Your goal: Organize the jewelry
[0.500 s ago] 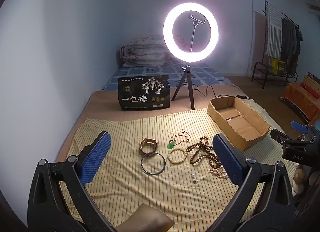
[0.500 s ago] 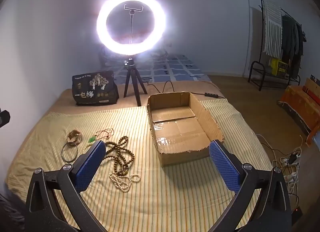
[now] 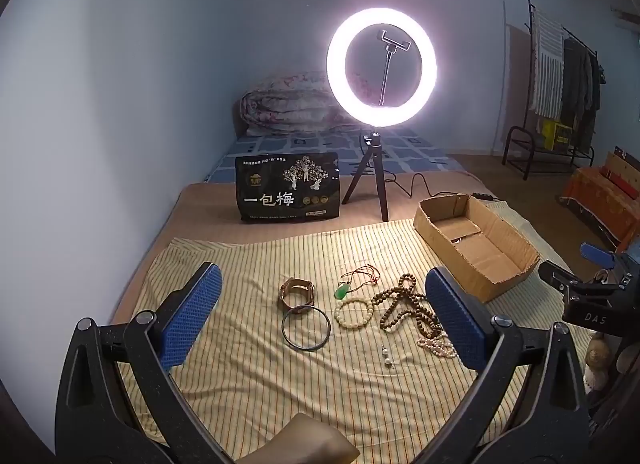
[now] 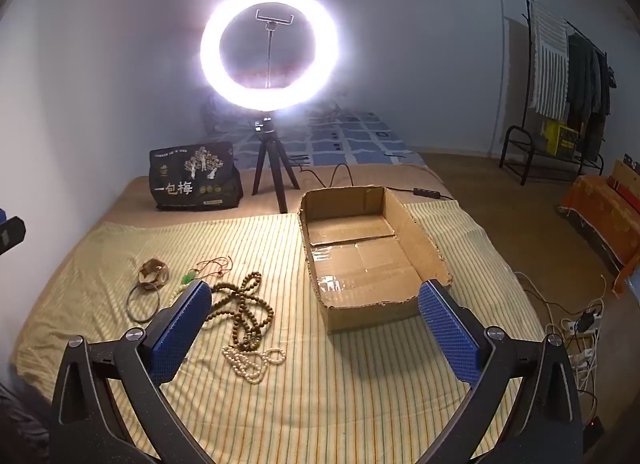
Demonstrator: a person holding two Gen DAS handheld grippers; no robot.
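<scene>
Jewelry lies on the striped cloth [image 3: 248, 376]: a brown watch [image 3: 297, 292], a dark bangle [image 3: 306, 327], a green pendant on a red cord [image 3: 343, 291], a cream bead bracelet [image 3: 354, 314], a brown bead necklace [image 3: 402, 306], a pearl string [image 3: 436, 345] and small earrings [image 3: 386, 356]. The open cardboard box [image 4: 368, 264] stands to their right. My left gripper [image 3: 320, 316] is open and empty, held above the jewelry. My right gripper [image 4: 314, 324] is open and empty, between the brown bead necklace [image 4: 246, 312] and the box.
A lit ring light on a tripod [image 3: 381, 67] and a black printed bag [image 3: 288, 187] stand behind the cloth. A folded quilt [image 3: 288, 103] lies at the far wall. A clothes rack [image 3: 560, 83] stands at the right. Cables and a power strip [image 4: 580, 324] lie on the floor.
Both grippers stay open with almost no movement; the views have shifted only slightly.
</scene>
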